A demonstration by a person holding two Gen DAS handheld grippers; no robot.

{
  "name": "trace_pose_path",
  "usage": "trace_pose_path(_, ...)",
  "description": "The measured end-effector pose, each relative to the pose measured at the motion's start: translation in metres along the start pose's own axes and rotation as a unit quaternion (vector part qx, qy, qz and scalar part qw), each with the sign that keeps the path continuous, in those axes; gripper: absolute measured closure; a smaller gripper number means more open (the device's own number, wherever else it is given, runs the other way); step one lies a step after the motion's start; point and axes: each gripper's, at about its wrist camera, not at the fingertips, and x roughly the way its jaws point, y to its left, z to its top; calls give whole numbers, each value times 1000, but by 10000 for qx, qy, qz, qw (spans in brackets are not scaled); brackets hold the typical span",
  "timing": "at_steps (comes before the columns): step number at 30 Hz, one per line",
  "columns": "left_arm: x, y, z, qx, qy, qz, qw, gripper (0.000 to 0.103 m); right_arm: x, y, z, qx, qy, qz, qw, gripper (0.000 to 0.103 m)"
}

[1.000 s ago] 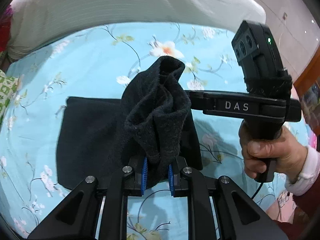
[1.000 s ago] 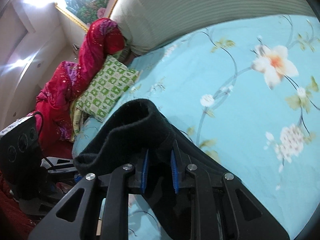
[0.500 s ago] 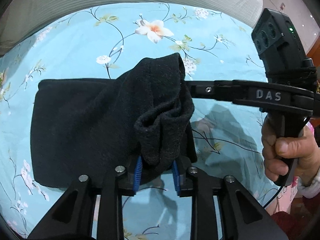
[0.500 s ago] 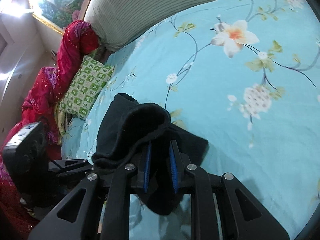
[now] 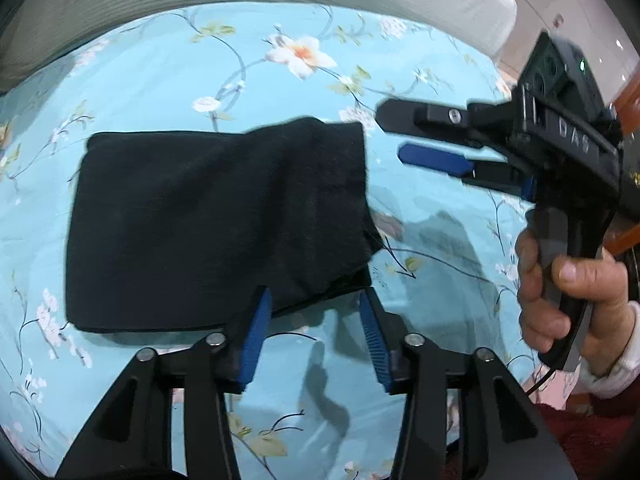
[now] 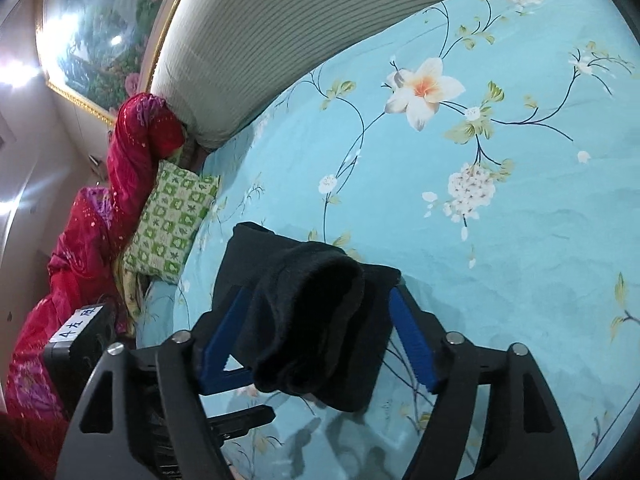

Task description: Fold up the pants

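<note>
You have laid the pants (image 5: 216, 224) as a folded black rectangle on the bed sheet (image 5: 160, 72). Both claws are opening to release the fold: left gripper (image 5: 316, 332) pinches nothing, right gripper (image 6: 312, 336) straddles a loose edge.

The place was a bedroom in a home. A bed took up most of both views, covered with a blue sheet (image 6: 500, 240) printed with white flowers and thin dark stems. At its far end stood a padded, ribbed headboard (image 6: 280, 40). Beside it lay a green checked pillow (image 6: 172, 216) and a red blanket (image 6: 92, 232) with small shiny dots. On the wall hung a painting (image 6: 100, 40) in a gold frame (a landscape, it seemed).
</note>
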Motion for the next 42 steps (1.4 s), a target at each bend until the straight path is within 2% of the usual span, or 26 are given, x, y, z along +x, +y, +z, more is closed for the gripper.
trace_pose_path(8,-23,41,10,-353,-239,-59,9991,46,11,18,-3,85,9,-313,9995,22)
trace_pose_path(12,-28,65,13,-431,-204,-87,9988,42,15,26,-6,164,-52,-546,9984,20)
trace_pose_path(14,-31,80,14,-518,-191,-153,9984,37,19,29,-8,214,-25,-636,9977,20)
trace_pose_path(20,-33,124,24,-709,-159,-206,9971,33,32,37,-17,430,9,-870,9953,19)
trace_pose_path(24,-29,151,32,-936,-74,-365,9949,31,36,39,-23,583,-35,-949,9938,18)
trace_pose_path(30,-15,176,40,-975,141,-477,9940,30,39,34,-32,952,-129,-1057,9897,17)
trace_pose_path(42,21,197,50,-1065,532,-641,9908,30,46,7,-44,1487,-171,-1103,9826,17)
